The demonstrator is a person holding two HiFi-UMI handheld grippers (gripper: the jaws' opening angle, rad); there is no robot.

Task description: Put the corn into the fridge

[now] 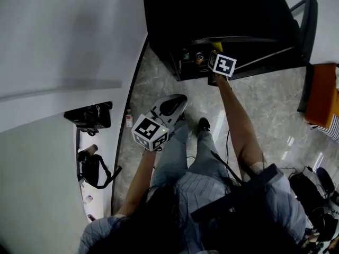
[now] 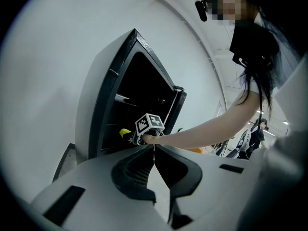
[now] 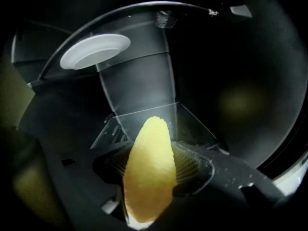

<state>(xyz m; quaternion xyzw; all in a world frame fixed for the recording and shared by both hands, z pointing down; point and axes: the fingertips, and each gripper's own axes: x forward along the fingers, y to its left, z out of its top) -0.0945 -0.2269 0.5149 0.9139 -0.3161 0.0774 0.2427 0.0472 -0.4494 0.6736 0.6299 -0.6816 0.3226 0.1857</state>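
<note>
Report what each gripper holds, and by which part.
Right gripper holds the corn cob, jaws clamped on its thick middle, the tapered tip poking out ahead. Left gripper: jaws together, nothing held.

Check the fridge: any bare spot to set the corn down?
Free: the clear shelf panel straight ahead of the corn, lower right of the white disc, looks bare. Crowded: in the head view, small containers sit packed just left of the right gripper. Deeper inside is too dark to judge.
</note>
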